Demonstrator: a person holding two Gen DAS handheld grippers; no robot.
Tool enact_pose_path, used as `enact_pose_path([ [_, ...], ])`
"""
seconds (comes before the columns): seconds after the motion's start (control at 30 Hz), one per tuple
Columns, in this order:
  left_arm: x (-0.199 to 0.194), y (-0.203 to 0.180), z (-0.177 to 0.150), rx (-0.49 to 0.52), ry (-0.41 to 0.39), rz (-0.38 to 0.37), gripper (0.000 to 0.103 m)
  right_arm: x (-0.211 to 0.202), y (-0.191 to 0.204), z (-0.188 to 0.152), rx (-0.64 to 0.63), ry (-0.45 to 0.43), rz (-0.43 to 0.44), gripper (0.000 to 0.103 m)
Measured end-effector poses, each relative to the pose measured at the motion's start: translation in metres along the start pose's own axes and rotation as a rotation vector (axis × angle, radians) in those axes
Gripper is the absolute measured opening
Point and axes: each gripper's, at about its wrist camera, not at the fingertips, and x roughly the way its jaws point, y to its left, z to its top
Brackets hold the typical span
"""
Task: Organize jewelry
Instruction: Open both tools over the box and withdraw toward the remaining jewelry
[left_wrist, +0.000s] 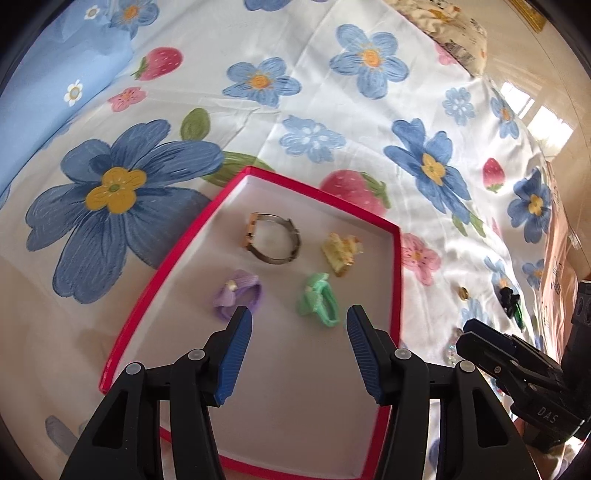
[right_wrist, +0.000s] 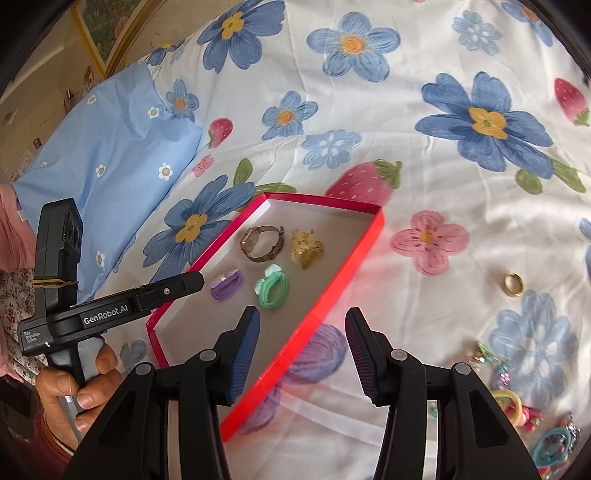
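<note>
Both tools are hanging released, nothing between the fingers: the left gripper (left_wrist: 299, 321) is hovering over the shallow red-rimmed cardboard tray (left_wrist: 184, 254), the right gripper (right_wrist: 303, 325) straddling its near edge above the flowered bedsheet (right_wrist: 424, 166). Sitting inside the tray are a gold-faced wristwatch (left_wrist: 271, 238), a yellow hair claw (left_wrist: 340, 253), a purple hair tie (left_wrist: 238, 297) and a green hair tie (left_wrist: 319, 304). A gold ring (right_wrist: 513, 284) is lying out on the sheet, well apart from the tray.
</note>
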Motion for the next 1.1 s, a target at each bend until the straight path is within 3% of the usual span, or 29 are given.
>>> enact_pose_path([
  [0.53,-0.004,-0.059,-0.014,0.119,0.031,-0.055,0.054,-0.065,-0.052,-0.032,0.106,-0.081,-0.091,0.050],
  [1.1,0.032,-0.117,-0.024,0.241,0.101,-0.082,0.055,-0.112,-0.118,-0.074,0.220,-0.113,-0.210,0.050],
])
